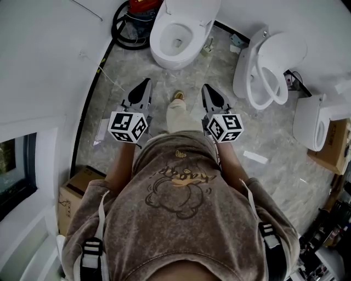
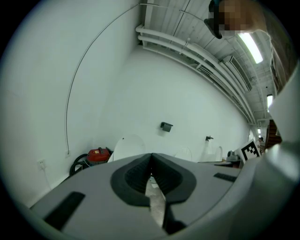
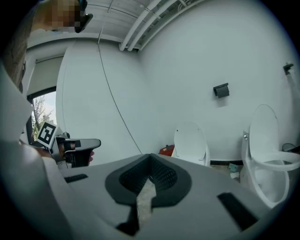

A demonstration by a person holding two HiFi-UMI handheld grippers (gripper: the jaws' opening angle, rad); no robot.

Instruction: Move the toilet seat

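sweatshirt [image 1: 181,219] lettering, perhaps cursive, unreadable; left gripper [image 1: 146,82] closed

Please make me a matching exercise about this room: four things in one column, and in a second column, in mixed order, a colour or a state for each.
Things:
1. vacuum cleaner
2. left gripper
3. toilet straight ahead
4. cardboard box on the left

Colours or states:
a. lid raised
b. brown
c. red
d. shut, nothing between the jaws

Pairs: 1-c, 2-d, 3-a, 4-b
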